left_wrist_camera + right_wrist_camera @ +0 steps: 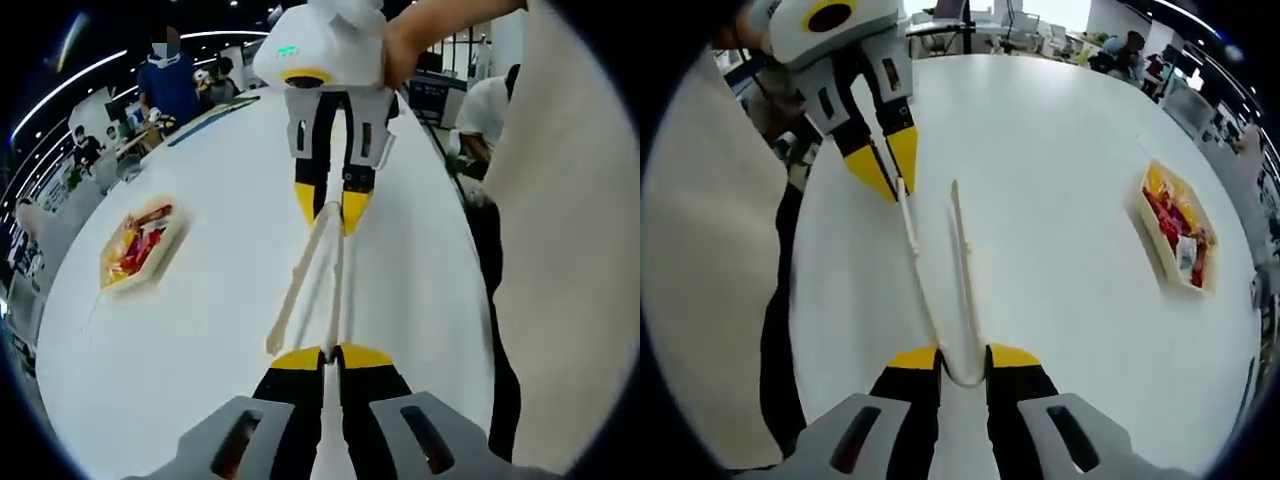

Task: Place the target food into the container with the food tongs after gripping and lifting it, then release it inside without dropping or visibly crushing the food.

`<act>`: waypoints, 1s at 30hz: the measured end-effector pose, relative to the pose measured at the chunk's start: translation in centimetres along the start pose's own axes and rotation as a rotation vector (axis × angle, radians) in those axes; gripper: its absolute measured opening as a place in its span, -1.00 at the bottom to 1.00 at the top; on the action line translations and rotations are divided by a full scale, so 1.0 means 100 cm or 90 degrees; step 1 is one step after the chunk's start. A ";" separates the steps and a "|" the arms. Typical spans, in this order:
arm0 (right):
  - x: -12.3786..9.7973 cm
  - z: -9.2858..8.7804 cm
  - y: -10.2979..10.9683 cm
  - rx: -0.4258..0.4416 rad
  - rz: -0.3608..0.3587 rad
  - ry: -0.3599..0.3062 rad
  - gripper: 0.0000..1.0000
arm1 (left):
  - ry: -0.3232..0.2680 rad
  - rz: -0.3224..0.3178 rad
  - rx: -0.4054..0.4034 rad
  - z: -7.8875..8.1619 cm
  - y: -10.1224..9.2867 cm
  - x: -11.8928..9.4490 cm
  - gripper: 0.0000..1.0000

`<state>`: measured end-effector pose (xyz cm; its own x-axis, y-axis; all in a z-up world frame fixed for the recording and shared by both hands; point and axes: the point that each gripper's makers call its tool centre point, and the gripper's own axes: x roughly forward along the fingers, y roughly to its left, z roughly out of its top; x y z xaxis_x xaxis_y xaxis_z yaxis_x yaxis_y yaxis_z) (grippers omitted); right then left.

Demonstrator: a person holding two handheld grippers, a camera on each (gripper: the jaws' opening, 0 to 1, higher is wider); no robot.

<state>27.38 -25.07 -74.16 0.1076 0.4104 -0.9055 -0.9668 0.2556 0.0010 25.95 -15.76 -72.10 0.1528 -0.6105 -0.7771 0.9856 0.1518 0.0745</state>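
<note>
One container, one pair of tongs, both grippers at the tongs.

The container (1175, 232), a shallow pale rectangular tray, lies on the white table (1050, 130) well right of the right gripper's jaws; red, yellow and white food (1170, 215) fills it, pieces not countable; the right gripper (964, 357) clamps the bent end of the cream tongs (958, 270); the left gripper (332, 355), jaws narrow, meets one tong tip, grip uncertain.

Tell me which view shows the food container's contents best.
The right gripper view: the container sits larger there, so red and yellow items inside can be told apart. In the left gripper view the container is smaller and farther off, its contents only a red-yellow blur.
</note>
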 end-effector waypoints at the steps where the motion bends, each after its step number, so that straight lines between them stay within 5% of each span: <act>1: 0.000 0.000 0.000 0.000 0.000 0.001 -0.68 | 0.002 0.001 -0.001 -0.001 0.000 0.001 -0.97; 30: 0.022 -0.007 -0.010 0.008 0.003 0.035 -0.66 | 0.045 0.015 -0.008 -0.021 0.006 0.024 -0.96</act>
<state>28.42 -25.05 -76.43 0.0903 0.3628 -0.9275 -0.9643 0.2645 0.0095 26.73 -15.47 -75.20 0.1693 -0.5510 -0.8171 0.9809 0.1746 0.0856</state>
